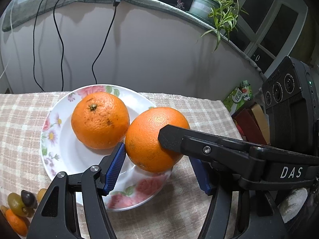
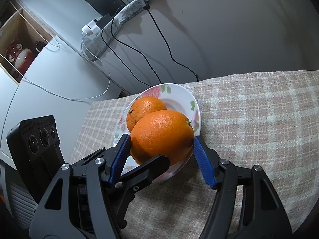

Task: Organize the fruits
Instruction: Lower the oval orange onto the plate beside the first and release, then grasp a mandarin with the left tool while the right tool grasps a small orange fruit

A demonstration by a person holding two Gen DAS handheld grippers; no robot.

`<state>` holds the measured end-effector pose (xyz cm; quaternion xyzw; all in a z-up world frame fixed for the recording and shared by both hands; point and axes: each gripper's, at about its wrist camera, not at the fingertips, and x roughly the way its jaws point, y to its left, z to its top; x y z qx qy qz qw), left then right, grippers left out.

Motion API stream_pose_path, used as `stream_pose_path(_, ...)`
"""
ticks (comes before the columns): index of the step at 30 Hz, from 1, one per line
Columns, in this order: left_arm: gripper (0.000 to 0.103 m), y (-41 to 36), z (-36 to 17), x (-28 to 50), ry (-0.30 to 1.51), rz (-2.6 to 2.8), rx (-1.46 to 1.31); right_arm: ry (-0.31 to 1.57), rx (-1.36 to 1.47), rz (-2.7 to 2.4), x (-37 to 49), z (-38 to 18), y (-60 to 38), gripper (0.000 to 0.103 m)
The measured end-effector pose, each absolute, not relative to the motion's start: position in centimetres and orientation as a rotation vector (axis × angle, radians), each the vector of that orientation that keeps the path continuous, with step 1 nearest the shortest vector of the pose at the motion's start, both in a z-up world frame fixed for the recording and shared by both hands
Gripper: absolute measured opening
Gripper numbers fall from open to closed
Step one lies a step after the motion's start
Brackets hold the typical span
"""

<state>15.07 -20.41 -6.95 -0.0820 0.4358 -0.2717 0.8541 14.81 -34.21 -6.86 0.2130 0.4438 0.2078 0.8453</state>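
Observation:
A white floral plate [image 1: 63, 155] sits on a checked cloth and holds one orange [image 1: 99, 119] at its back. A second orange [image 1: 151, 137] is held over the plate's near rim. My right gripper [image 2: 162, 153] is shut on this second orange [image 2: 161, 133], its blue pads [image 2: 201, 157] pressing both sides. My left gripper [image 1: 157, 169] straddles the same orange from the other side; its left pad [image 1: 115, 165] sits at the orange's edge, and its right pad is hidden behind the right gripper's finger [image 1: 199, 141]. The plate [image 2: 189, 99] and the back orange [image 2: 145, 107] also show in the right wrist view.
Several small fruits [image 1: 20, 205] lie on the cloth [image 1: 20, 119] at the near left. Cables [image 1: 59, 39] hang down the wall behind. A potted plant [image 1: 211, 6] stands on the ledge. Boxes [image 1: 249, 125] stand past the table's right edge.

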Motion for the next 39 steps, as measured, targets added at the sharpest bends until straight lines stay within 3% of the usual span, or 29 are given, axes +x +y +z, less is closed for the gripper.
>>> stream_pose_path(6,0.063,-20.2,-6.7,15.0,0.919,-0.555,-0.163,0.906,0.401,0.385,14.8,-6.3,-33.9,0.068)
stream_pose_path(10,0.065,-19.3,-6.2,14.4,0.901,-0.556,-0.146,0.875,0.38,0.366,14.4,-5.2,-33.9,0.08)
stream_pose_path(29,0.065,-11.6,-3.7,7.8,0.773,-0.499,-0.085,0.703,0.174,0.272,7.1,-2.4,-30.3,0.08)
stream_pose_path(32,0.065,-9.2,-4.0,6.8,0.765,-0.45,-0.085,0.695,0.158,0.281,6.1,-2.6,-29.4,0.087)
stream_pose_path(39,0.062,-4.2,-5.4,5.0,0.785,-0.363,-0.109,0.67,0.097,0.324,4.0,-2.7,-26.4,0.087)
